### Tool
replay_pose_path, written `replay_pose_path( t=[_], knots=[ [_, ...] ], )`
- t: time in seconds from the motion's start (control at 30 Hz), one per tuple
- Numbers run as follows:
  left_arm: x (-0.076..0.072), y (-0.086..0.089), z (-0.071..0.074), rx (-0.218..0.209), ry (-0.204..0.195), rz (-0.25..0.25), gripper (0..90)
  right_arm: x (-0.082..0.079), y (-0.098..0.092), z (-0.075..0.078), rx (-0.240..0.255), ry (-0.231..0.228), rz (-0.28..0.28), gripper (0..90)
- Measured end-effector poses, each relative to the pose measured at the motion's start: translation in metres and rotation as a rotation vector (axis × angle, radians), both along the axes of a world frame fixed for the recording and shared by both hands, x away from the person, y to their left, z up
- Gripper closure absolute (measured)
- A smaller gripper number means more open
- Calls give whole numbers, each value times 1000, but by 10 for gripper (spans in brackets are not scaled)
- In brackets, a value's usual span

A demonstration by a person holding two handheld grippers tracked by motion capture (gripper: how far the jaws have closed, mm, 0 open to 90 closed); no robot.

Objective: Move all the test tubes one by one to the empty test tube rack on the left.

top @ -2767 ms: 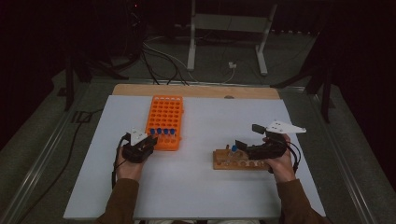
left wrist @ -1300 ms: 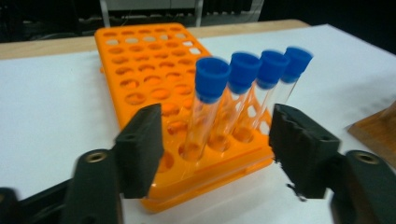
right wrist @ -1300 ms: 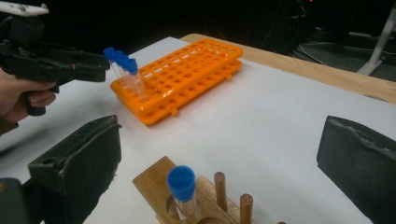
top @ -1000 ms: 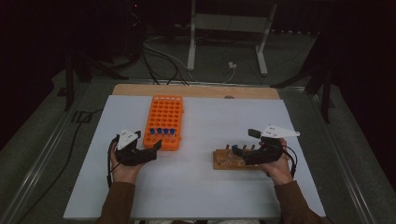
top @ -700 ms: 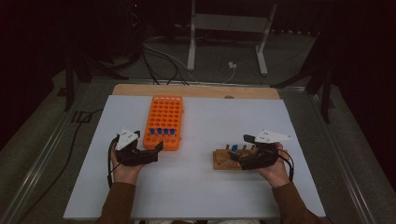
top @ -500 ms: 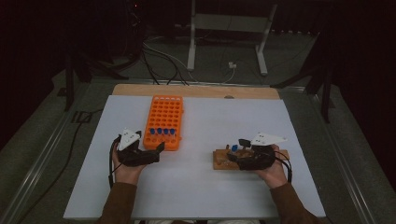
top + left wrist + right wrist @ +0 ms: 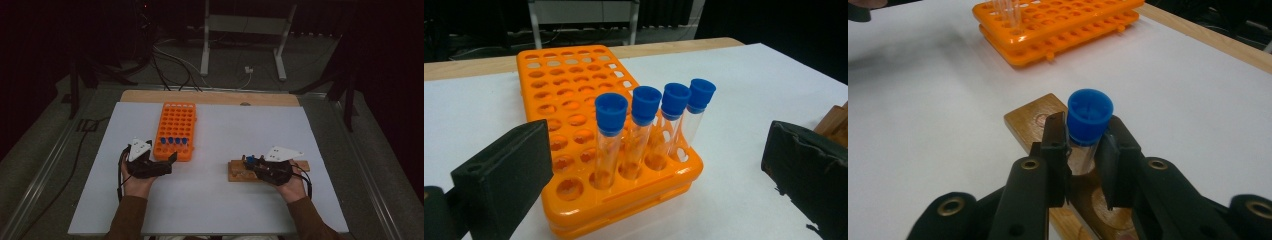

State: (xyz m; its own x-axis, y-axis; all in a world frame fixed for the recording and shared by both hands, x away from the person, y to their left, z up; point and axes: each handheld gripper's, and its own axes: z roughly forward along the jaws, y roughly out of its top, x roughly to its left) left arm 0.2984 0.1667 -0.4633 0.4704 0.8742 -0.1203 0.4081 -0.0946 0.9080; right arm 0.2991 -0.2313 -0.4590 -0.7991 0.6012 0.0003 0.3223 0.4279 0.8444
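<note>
White counter: right hand-held gripper is clamping tube in wooden block; left hand-held gripper is gaping; 4 tubes racked

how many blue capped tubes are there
5. Four stand in a row at the near end of the orange rack: tubes. The fifth tube stands in the wooden block, gripped by the right gripper.

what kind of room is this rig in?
Probably a lab or recording studio, not a home: a white table set in a dark room, cables trailing over the floor behind it, and an orange test-tube rack with blue-capped tubes as the work material.
</note>
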Motion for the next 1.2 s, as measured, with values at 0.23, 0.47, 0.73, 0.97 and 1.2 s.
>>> replay_pose_path(
  t=[0.23,0.47,0.73,0.97,1.2],
  knots=[
    [-1,-2,2,-1,-5,-9,9,0,4,-1,4,-9,-10,770],
    [-1,-6,4,0,-1,-27,9,1,5,1,19,0,-9,771],
    [-3,-15,11,-1,-18,-54,10,1,-1,12,53,12,-19,771],
    [-3,-26,17,5,-34,-88,13,0,-5,21,59,15,-25,772],
    [-2,-38,22,13,-37,-125,15,1,-10,33,82,2,-22,773]
  ],
)
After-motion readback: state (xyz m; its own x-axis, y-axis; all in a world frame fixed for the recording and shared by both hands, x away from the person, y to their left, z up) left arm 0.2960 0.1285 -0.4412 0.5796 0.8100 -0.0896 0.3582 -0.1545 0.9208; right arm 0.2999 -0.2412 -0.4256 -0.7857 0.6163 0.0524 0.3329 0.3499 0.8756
